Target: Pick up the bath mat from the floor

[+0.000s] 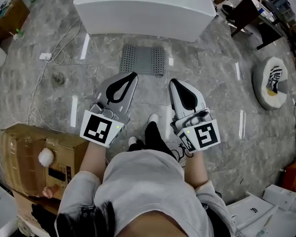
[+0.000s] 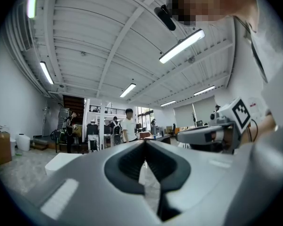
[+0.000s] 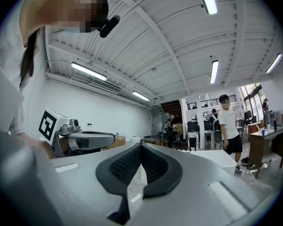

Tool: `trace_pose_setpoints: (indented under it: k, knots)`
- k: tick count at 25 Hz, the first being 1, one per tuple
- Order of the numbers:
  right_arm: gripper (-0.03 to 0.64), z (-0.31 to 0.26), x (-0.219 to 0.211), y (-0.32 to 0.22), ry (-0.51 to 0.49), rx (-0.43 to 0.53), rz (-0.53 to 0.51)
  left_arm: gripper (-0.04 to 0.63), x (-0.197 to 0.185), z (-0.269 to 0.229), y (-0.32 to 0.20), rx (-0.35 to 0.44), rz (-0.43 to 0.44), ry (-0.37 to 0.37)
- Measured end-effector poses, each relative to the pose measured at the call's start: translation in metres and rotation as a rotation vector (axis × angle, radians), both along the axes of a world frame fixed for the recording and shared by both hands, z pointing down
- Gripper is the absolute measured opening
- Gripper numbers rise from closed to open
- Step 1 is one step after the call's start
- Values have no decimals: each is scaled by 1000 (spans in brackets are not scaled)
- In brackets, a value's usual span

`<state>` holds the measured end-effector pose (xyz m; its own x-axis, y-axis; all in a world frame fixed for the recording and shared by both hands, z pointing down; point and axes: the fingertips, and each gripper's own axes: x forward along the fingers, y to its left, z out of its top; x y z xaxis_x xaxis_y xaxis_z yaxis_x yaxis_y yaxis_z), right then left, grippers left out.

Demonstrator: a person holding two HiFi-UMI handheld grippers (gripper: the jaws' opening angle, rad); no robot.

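Head view: bath mat (image 1: 143, 60) is lying flat on the floor (image 1: 222, 78), ahead of my left tool (image 1: 132, 75) and right tool (image 1: 172, 82). Left gripper view: jaws are meeting, empty. Right gripper view: likewise; arriving closed, I am risking shoving the mat, not pinching it.

1. Centre of the frame: bare floor (image 1: 149, 85) lies open on the near side of the bath mat (image 1: 143, 59).
2. Top: a big white block (image 1: 145, 6) stands just behind the mat and walls off that side.
3. Left: loose cables (image 1: 52, 58) trail over the floor.
4. Lower left: a cardboard box (image 1: 29, 149) crowds that corner.
5. Right: a round white object (image 1: 269, 83) sits well apart from the mat.
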<state>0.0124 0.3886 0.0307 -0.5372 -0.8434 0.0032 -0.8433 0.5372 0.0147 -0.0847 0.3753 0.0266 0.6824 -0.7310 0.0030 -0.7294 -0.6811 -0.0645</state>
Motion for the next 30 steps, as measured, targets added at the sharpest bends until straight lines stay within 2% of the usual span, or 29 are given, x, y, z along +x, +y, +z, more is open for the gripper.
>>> trace_pose_setpoints:
  k: [4, 15, 24, 30]
  knots:
    - [0, -2, 17, -37, -3, 2, -20, 2, 14, -4, -35, 21, -23, 2]
    - [0, -2, 64, -121, 1, 1, -73, 2, 56, -2, -114, 8, -87, -9]
    - [0, 5, 91, -158, -18, 2, -124, 2, 86, 1, -144, 17, -122, -23]
    - [0, 9, 88, -173, -36, -7, -140, 2, 83, 2, -156, 7, -141, -38]
